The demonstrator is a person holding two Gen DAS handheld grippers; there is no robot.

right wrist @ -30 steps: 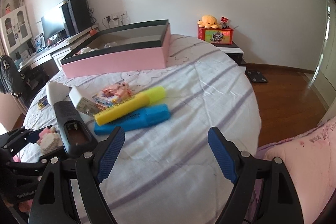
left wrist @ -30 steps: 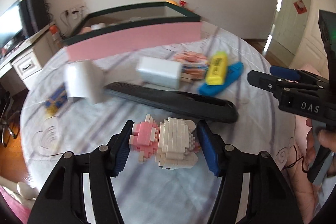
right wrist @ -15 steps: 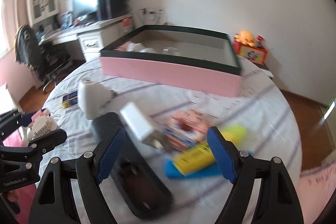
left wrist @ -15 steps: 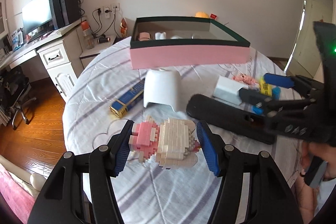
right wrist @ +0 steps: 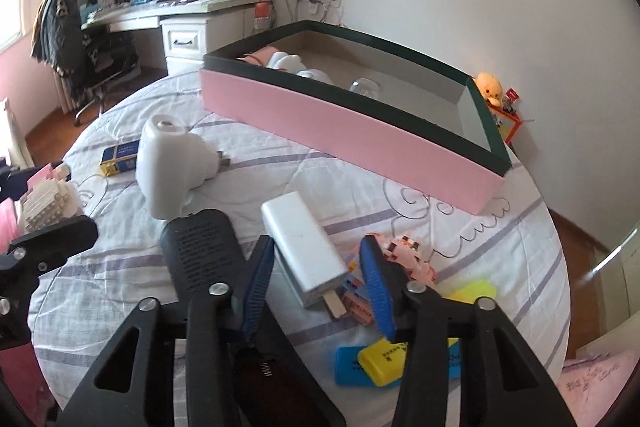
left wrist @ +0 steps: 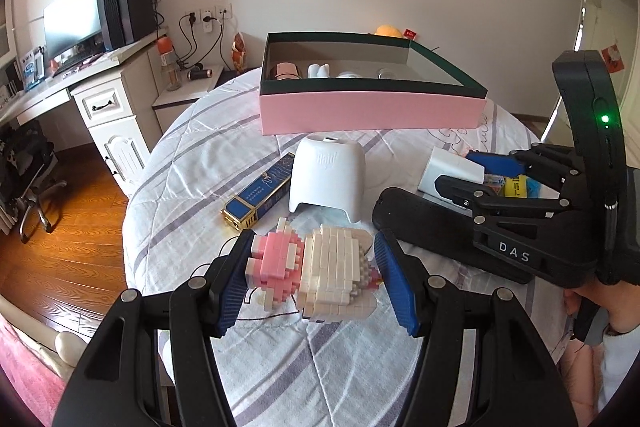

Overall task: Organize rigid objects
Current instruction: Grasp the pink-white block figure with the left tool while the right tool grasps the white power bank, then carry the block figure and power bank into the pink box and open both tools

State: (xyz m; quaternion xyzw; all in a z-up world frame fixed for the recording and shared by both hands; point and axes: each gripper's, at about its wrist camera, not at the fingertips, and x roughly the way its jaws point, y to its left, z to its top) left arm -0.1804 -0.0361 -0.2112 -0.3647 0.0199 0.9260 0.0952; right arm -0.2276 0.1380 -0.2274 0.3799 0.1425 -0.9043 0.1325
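Observation:
My left gripper (left wrist: 314,279) is shut on a pink-and-white brick figure (left wrist: 320,267), held just above the quilted table. That figure also shows at the left edge of the right wrist view (right wrist: 48,199). My right gripper (right wrist: 318,283) straddles a white power bank (right wrist: 304,251) lying on the table. Its jaws are closing; a gap still shows at the right pad. In the left wrist view the right gripper (left wrist: 472,173) reaches the power bank (left wrist: 452,171) from the right. A pink box with a dark rim (left wrist: 368,111) stands behind, with several items inside.
A white plug-in device (left wrist: 328,179), a blue-and-gold box (left wrist: 260,193) and a long black remote (left wrist: 420,223) lie in the middle. A small colourful brick figure (right wrist: 404,255), a yellow highlighter (right wrist: 384,363) and a blue one (right wrist: 348,367) lie under my right gripper. A desk and chair stand left.
My right gripper swung left from the highlighters to the power bank and its jaws narrowed around it. My left gripper shifted with the brick figure still held.

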